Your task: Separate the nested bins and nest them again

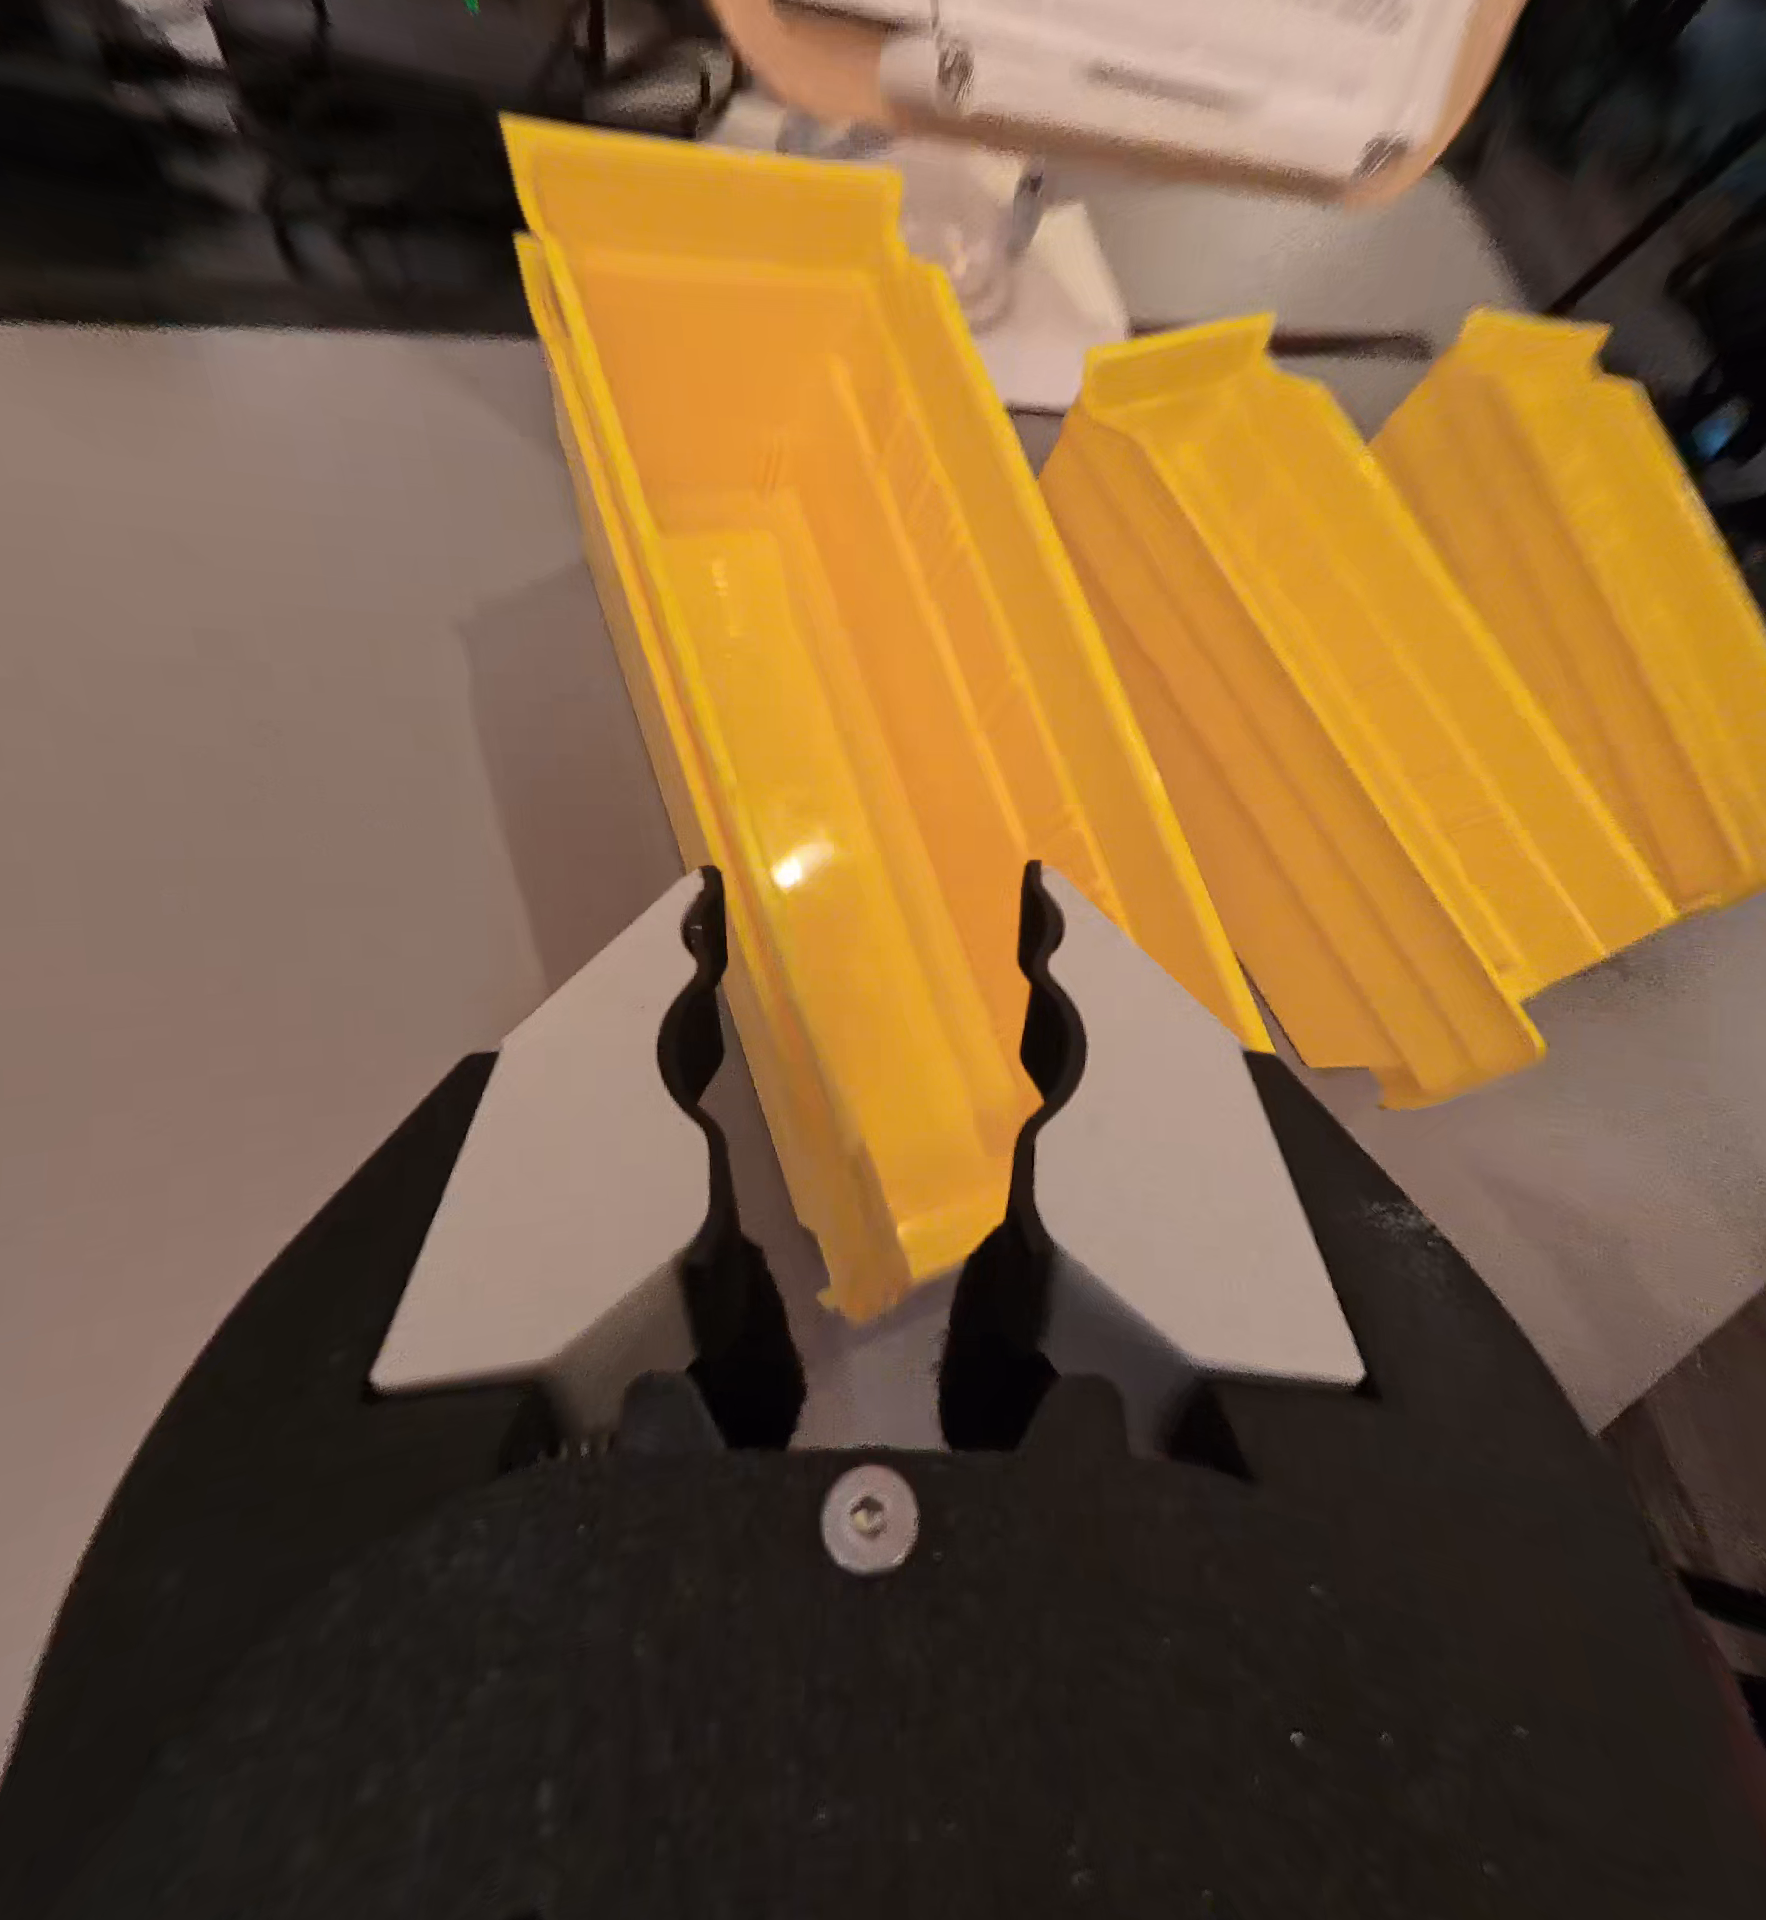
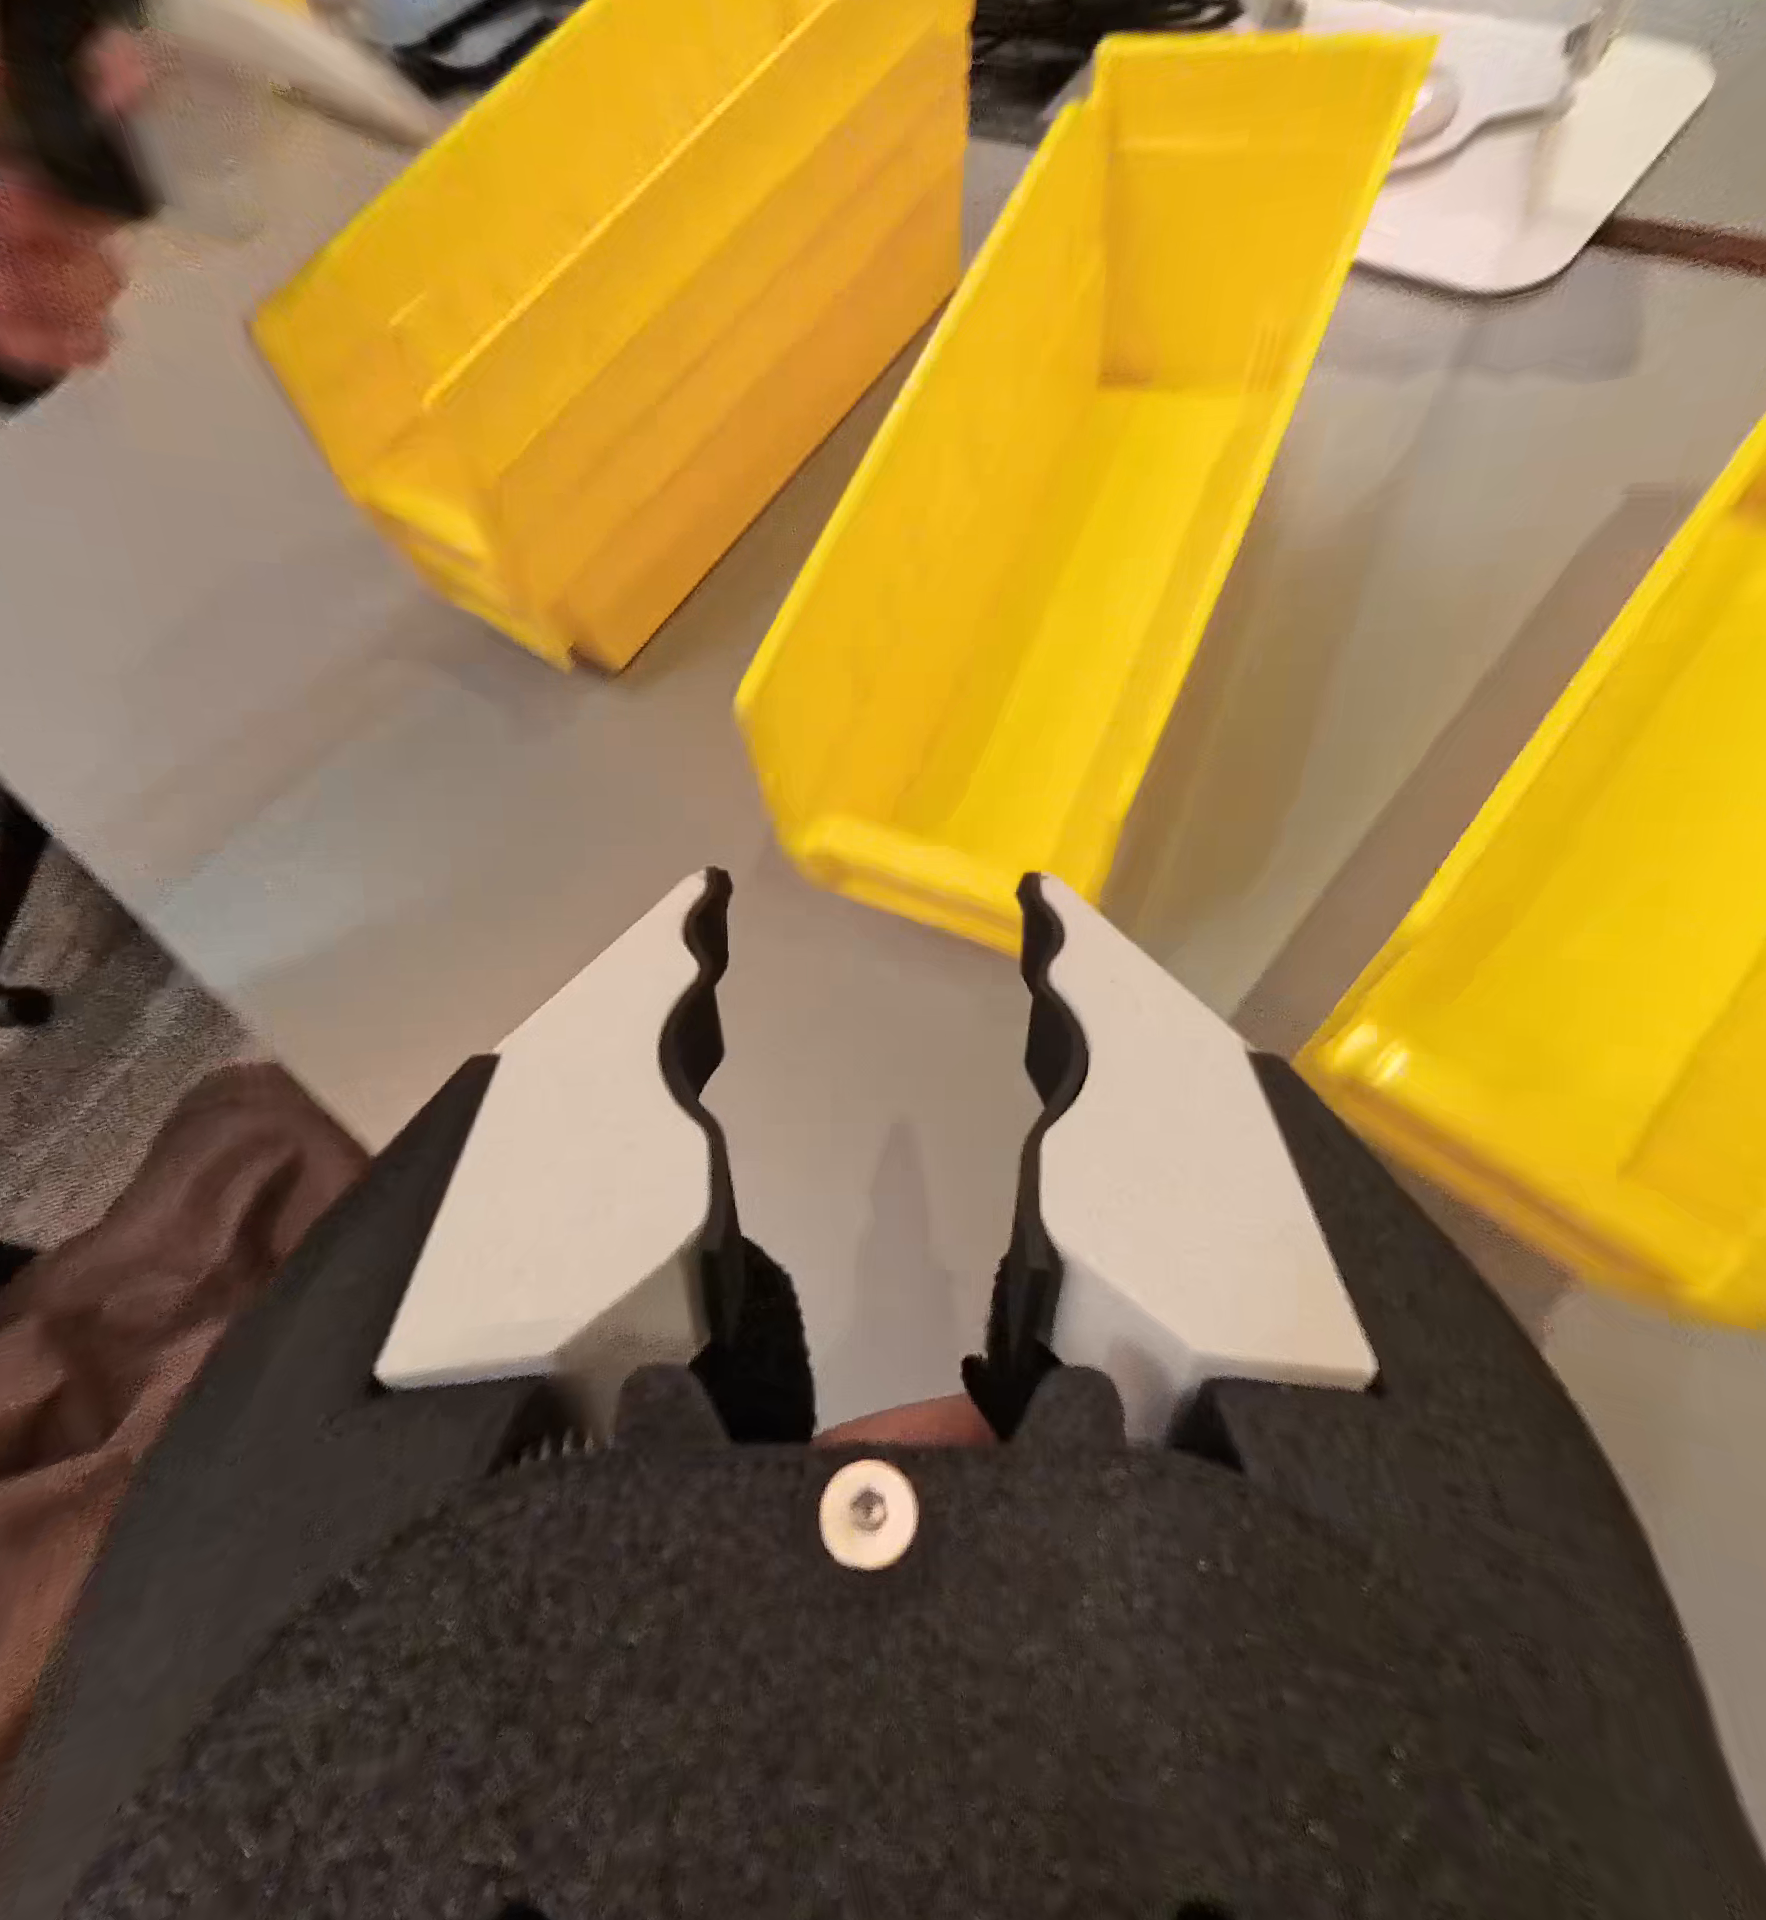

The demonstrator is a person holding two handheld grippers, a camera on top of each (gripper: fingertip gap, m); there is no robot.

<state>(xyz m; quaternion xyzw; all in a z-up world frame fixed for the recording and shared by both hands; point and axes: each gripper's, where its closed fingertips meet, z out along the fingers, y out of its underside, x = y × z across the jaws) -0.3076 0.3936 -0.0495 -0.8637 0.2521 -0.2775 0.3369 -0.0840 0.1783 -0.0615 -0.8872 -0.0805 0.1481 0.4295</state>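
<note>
Both pictures are evenly and fairly brightly lit from above, in a warm indoor tone. In the left wrist view a small white glare spot sits on the wall of the yellow bin (image 1: 837, 727) just below centre, and a soft shadow falls on the grey table (image 1: 183, 727) toward 9 o'clock. The cardboard box (image 1: 1118, 83) at 12 o'clock is smeared by motion blur. In the right wrist view the bin at 3 o'clock (image 2: 1606, 883) and the hand (image 2: 17, 208) at 10 o'clock are blurred. Wide-angle bending stretches the edges of both.
</note>
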